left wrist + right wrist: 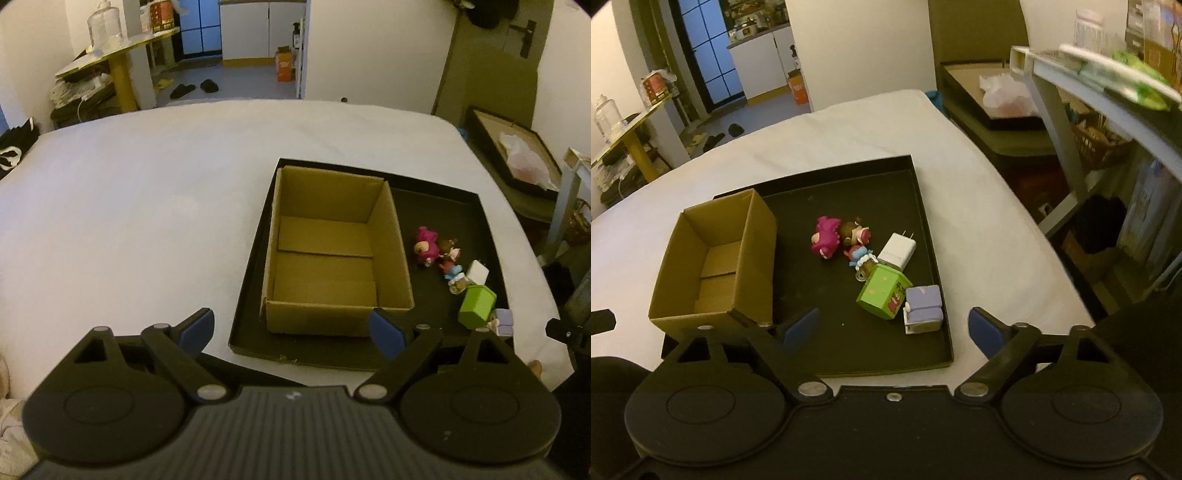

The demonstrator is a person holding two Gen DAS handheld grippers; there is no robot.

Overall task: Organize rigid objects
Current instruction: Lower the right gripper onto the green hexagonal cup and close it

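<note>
An open cardboard box [328,254] [716,266] with nothing in it stands in the left half of a flat black tray [443,206] [827,192] on a white table. In the tray's right half lie a magenta figurine [426,245] [825,236], a brown-haired figurine [855,230], a small blue-and-white figurine [860,256], a white plug charger [477,272] [897,249], a green block [476,306] [884,293] and a lilac block [503,321] [923,304]. My left gripper [291,332] hangs open before the box's near wall. My right gripper [894,332] is open just short of the green and lilac blocks, holding nothing.
The white table [129,206] stretches left of the tray. A dark tray holding a plastic bag [1004,92] sits on a low stand to the right. A grey shelf frame [1052,110] stands close by the table's right edge.
</note>
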